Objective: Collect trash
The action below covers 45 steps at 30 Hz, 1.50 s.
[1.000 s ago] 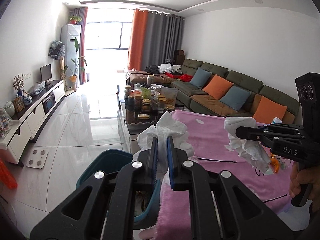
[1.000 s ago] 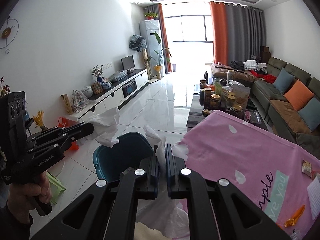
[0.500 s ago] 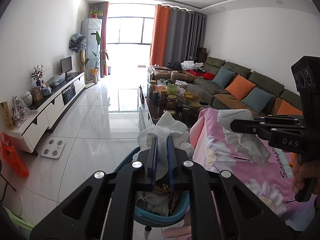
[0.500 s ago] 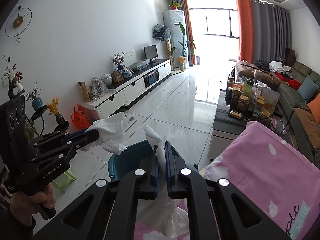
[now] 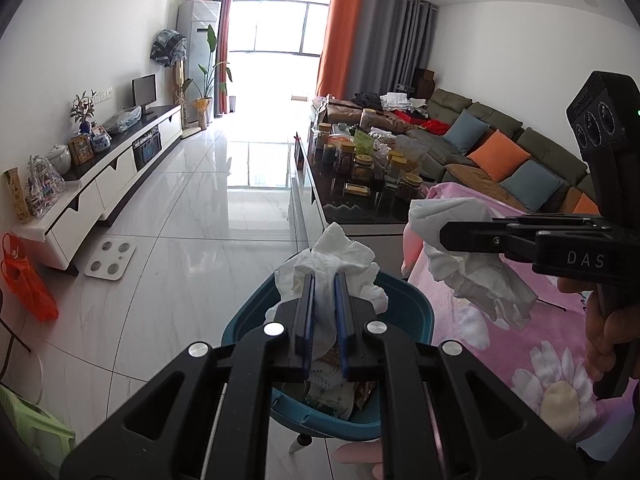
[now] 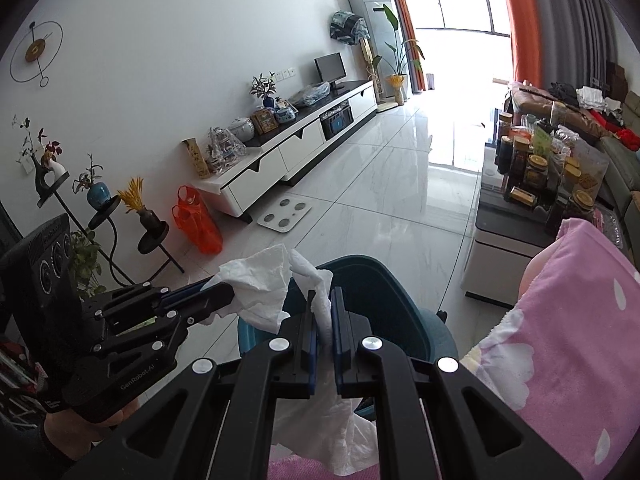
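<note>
My left gripper (image 5: 323,280) is shut on a crumpled white tissue (image 5: 336,248) and hangs right over a teal bin (image 5: 416,300) that holds wrappers and paper. The right wrist view shows the left gripper (image 6: 228,292) from the side with its tissue (image 6: 260,280). My right gripper (image 6: 323,292) is shut on a second white tissue (image 6: 308,268), above the near side of the bin (image 6: 372,264). In the left wrist view the right gripper (image 5: 442,234) comes in from the right, and its tissue (image 5: 480,280) dangles over the pink blanket's edge beside the bin.
A pink flowered blanket (image 5: 540,340) covers the table to the right of the bin. Beyond it stands a glass coffee table (image 5: 312,184) crowded with jars. A white scale (image 5: 110,260) and an orange bag (image 5: 28,280) sit on the tiled floor by the TV cabinet (image 6: 304,148). A black plant stand (image 6: 100,208) is at the left.
Both grippers have swung left off the pink blanket and dipped toward the teal bin, each still clamped on its tissue. The bin now sits under the left gripper.
</note>
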{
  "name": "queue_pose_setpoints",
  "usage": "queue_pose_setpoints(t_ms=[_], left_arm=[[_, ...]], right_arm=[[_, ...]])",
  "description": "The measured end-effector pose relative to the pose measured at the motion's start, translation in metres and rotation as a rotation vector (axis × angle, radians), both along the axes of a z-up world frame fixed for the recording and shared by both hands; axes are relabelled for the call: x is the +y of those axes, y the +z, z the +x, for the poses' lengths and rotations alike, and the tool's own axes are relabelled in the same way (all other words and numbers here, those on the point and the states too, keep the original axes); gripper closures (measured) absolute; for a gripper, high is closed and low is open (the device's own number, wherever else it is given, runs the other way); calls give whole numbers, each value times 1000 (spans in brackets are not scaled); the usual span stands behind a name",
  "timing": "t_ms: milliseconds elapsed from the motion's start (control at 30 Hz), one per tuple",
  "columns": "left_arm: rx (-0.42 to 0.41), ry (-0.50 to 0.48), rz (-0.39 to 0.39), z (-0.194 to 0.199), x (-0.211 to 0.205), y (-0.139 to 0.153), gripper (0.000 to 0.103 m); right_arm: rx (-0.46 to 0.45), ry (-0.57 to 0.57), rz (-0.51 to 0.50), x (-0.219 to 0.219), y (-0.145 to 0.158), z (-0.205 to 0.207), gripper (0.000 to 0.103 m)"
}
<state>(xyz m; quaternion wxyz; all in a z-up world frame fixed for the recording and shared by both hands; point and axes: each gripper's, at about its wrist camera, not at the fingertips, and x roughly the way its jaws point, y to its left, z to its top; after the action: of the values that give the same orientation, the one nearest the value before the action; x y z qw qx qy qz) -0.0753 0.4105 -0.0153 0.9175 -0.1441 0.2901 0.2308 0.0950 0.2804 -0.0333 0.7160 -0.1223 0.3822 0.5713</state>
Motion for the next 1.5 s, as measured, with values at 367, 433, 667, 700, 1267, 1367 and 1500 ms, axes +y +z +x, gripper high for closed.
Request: queue_pose_setpoints(t_ms=[367,433,667,700,1267,1367,1500], left_arm=[[94,-7,-66,55,1,-64,93],[109,-13,-69,64,3,-72,92],[149,-12,-79,93,5,-94,91],[152,-11,-80,94,6,-96,90],[170,28,-38,113,4,-115,35],[156,49,-22,103,3,-109,27],[125,97,32,88,1,-91,8]], right_arm=[[72,1,-102,42,-42,17,97],[76,-3,-123,49,-50,20,96],[88,-15,-179,68,-69,26,95],[88,-16,-186,70,-71,26,94],[93,-66,-197,63,-78,43,63],[87,-77,-176,58,-71,46,63],[61,-84,-131,46,-57,42,45]])
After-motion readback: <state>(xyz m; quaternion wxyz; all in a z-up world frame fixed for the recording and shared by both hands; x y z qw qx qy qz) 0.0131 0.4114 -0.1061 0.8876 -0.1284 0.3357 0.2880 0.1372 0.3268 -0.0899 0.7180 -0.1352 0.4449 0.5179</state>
